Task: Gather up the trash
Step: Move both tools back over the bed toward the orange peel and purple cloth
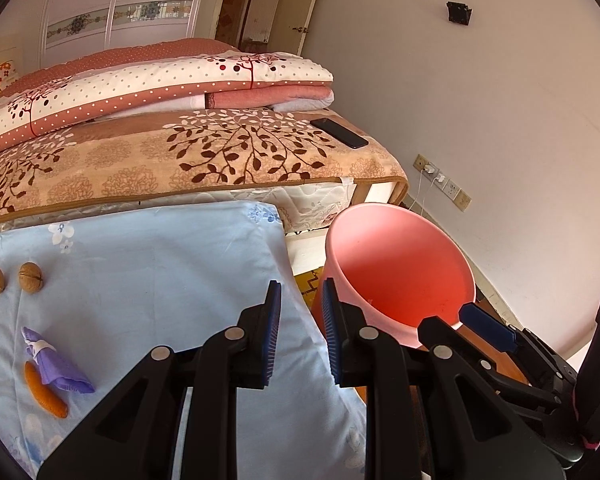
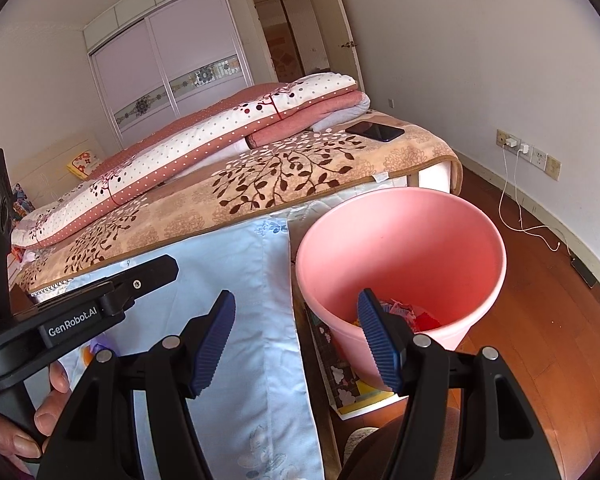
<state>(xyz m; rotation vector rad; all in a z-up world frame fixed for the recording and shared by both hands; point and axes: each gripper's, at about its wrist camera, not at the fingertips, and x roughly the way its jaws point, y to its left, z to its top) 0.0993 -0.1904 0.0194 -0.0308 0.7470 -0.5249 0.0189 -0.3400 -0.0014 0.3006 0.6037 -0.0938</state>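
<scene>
The two grippers hover side by side over the right edge of the light blue flowered cloth [image 1: 148,280] that covers the table, close to the round pink plastic bin [image 1: 400,276] which stands on the floor just beside this edge, in front of the bed with the brown leaf-pattern blanket [image 1: 204,156]. The left gripper [image 1: 300,332] has its blue ribbed fingers a small way apart, with nothing between them; only the cloth and the side of the bin show through the gap. The right gripper [image 2: 296,340] has its fingers spread wide and also holds nothing; its right finger is seen in front of the bin's opening, and in the bottom of the bin some coloured scraps already lie. On the cloth, well to the left of both grippers, the trash not yet collected remains: two brown walnut shells [image 1: 16,277] near each other, and closer to the camera a crumpled purple wrapper [image 1: 56,364] which touches an orange strip of peel [image 1: 46,390]. I judge that the task is between two pickups, with part of the trash already in the bin. The next move calls for one gripper to go left toward these pieces, come down with its fingers on both sides of one piece, and press together on it before carrying it over the bin's rim.
</scene>
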